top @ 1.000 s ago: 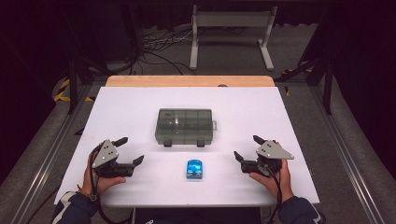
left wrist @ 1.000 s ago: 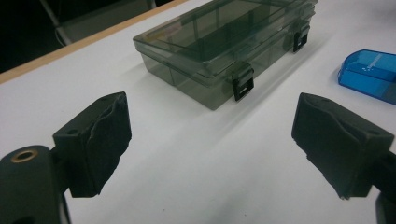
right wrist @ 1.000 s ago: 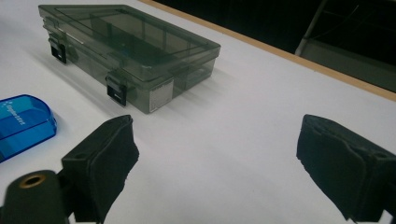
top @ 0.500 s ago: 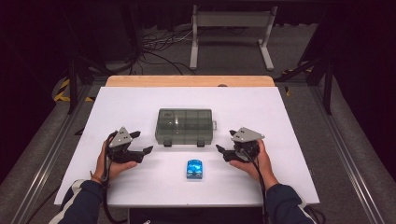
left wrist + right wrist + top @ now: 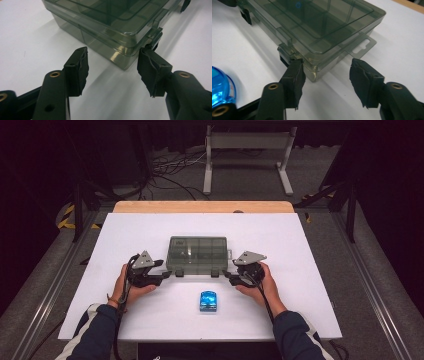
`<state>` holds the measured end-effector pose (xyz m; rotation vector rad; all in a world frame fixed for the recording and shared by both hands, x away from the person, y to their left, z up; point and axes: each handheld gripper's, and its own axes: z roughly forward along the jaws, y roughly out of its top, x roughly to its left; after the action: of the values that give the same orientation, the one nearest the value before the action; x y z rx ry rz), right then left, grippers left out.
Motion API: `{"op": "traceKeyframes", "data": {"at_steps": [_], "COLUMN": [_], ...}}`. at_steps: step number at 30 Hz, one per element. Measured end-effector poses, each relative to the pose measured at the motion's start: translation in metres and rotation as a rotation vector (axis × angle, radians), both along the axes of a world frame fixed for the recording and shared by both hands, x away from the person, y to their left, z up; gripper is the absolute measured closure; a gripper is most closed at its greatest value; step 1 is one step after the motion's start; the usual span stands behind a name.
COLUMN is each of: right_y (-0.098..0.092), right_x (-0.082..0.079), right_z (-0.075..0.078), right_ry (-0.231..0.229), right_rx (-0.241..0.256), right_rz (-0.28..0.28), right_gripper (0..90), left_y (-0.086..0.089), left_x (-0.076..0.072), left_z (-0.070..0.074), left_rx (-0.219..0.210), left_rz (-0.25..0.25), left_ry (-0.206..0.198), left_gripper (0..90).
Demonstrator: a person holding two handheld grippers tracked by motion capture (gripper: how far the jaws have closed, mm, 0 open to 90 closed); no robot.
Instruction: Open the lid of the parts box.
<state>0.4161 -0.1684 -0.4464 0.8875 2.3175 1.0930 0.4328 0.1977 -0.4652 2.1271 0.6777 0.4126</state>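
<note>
A smoky transparent compartment box (image 5: 197, 254) lies shut in the middle of the white table (image 5: 300, 250). My left gripper (image 5: 167, 275) is open at the box's front left corner (image 5: 125, 60), its jaws spread either side of that corner, and its right pad sits by a front latch. On the other side, my right gripper (image 5: 228, 277) is open at the front right corner (image 5: 317, 72), with its left pad touching the latch there. A small blue shiny object (image 5: 208, 301) rests nearer the front edge, also visible at the left edge of the right gripper view (image 5: 222, 87).
The box has a hang tab (image 5: 362, 47) on its right end. A wooden strip (image 5: 202, 206) runs along the table's far edge. Beyond it stand a metal frame (image 5: 247, 155) and cables on the floor.
Both hands have moved inward and forward from the table's sides, bringing the grippers up to the box's two front corners. The box and blue object have not moved.
</note>
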Motion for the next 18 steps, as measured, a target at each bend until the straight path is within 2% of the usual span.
{"op": "traceKeyframes", "data": {"at_steps": [3,6,10,14,18], "right_y": [0.0040,0.0061,0.0057,0.0051,0.0043], "right_x": [-0.0007,-0.0029,-0.0044,-0.0050,-0.0061], "right_z": [-0.0013,-0.0017,-0.0012,-0.0013,-0.0012], "right_ry": [0.008,0.008,0.004,0.005,-0.001], "right_rx": [-0.001,0.001,0.003,0.009,0.017], "right_rz": [0.020,0.035,0.036,0.035,0.030], "right_gripper": [52.7,59.4,62.8,64.3,66.5], "left_y": [-0.0027,-0.0047,-0.0035,-0.0044,-0.0046], "left_x": [-0.0013,-0.0033,-0.0039,-0.0067,-0.0077], "left_z": [0.0006,0.0014,0.0017,0.0032,0.0037], "left_rx": [0.002,0.010,-0.014,-0.034,-0.026], "left_rz": [-0.016,-0.009,-0.018,-0.018,-0.003], "left_ry": [0.011,0.004,0.015,0.008,-0.015], "left_gripper": [48.0,50.8,52.0,53.7,56.4]}}
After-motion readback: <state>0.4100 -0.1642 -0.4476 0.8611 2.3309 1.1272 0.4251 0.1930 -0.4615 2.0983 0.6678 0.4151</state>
